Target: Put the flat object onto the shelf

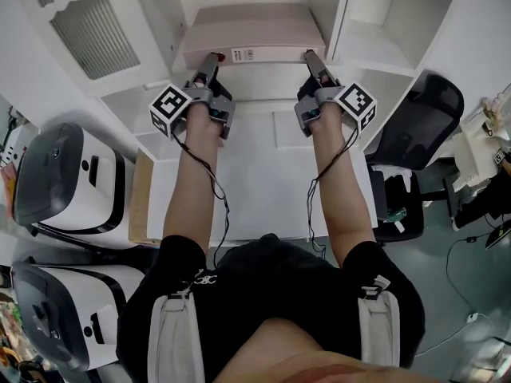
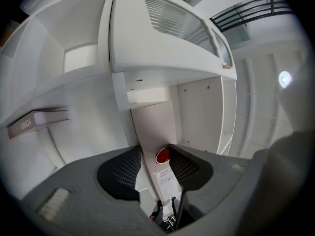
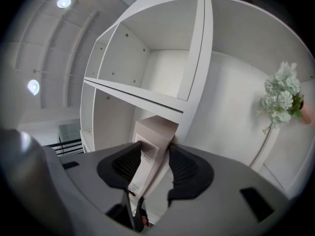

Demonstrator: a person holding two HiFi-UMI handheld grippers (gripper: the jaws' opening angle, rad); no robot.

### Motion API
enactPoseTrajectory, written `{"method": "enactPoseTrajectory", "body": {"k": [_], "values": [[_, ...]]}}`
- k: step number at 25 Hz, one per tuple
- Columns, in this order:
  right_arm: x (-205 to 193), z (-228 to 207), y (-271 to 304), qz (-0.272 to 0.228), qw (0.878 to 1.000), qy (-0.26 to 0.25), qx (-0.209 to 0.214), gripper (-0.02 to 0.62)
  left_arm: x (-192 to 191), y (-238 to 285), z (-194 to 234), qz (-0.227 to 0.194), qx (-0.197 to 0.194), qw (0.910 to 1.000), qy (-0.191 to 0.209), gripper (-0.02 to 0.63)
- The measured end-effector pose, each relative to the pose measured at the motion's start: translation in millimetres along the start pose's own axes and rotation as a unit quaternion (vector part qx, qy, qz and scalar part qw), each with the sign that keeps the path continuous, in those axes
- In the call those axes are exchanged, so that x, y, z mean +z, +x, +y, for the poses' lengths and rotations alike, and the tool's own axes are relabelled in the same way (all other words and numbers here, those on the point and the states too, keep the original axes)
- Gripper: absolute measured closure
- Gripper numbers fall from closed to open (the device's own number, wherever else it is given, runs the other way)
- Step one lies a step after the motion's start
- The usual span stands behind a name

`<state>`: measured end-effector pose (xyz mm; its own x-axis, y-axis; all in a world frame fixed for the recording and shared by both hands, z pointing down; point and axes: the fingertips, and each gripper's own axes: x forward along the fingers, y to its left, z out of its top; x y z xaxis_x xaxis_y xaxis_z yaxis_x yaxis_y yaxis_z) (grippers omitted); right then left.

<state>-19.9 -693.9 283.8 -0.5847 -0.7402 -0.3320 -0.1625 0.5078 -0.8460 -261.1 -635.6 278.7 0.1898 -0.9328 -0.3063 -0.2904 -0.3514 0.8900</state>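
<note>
The left gripper (image 1: 211, 61) and right gripper (image 1: 312, 59) each clamped one end of the flat box (image 1: 247, 34) at the shelf (image 1: 338, 14); it likely needed sliding in level

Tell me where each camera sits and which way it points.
Head view: on the person's head, looking down on the forearms, left gripper, right gripper, flat box and shelf unit.
Left gripper view: on the left gripper, looking along its jaws, clamped on the flat box, into the shelf unit.
Right gripper view: on the right gripper, looking along jaws clamped on the flat box's other end.
Shared: all show the flat box.
</note>
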Motion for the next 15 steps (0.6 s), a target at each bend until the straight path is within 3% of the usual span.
{"method": "enactPoseTrajectory", "body": {"k": [7, 11, 15], "values": [[0.2, -3.3, 2.0, -0.006, 1.0, 0.001, -0.018, 0.448, 0.3, 0.9, 3.4, 0.003, 0.002, 0.9999, 0.011, 0.445], [-1.0, -1.3, 2.2, -0.002, 1.0, -0.004, -0.002, 0.438, -0.3, -0.8, 9.0, 0.003, 0.006, 0.9999, 0.014, 0.506], [3.3, 0.6, -4.9, -0.021, 0.999, -0.041, -0.016, 0.428, 0.2, -4.9, 7.4, -0.008, -0.001, 0.9999, 0.009, 0.502]]}}
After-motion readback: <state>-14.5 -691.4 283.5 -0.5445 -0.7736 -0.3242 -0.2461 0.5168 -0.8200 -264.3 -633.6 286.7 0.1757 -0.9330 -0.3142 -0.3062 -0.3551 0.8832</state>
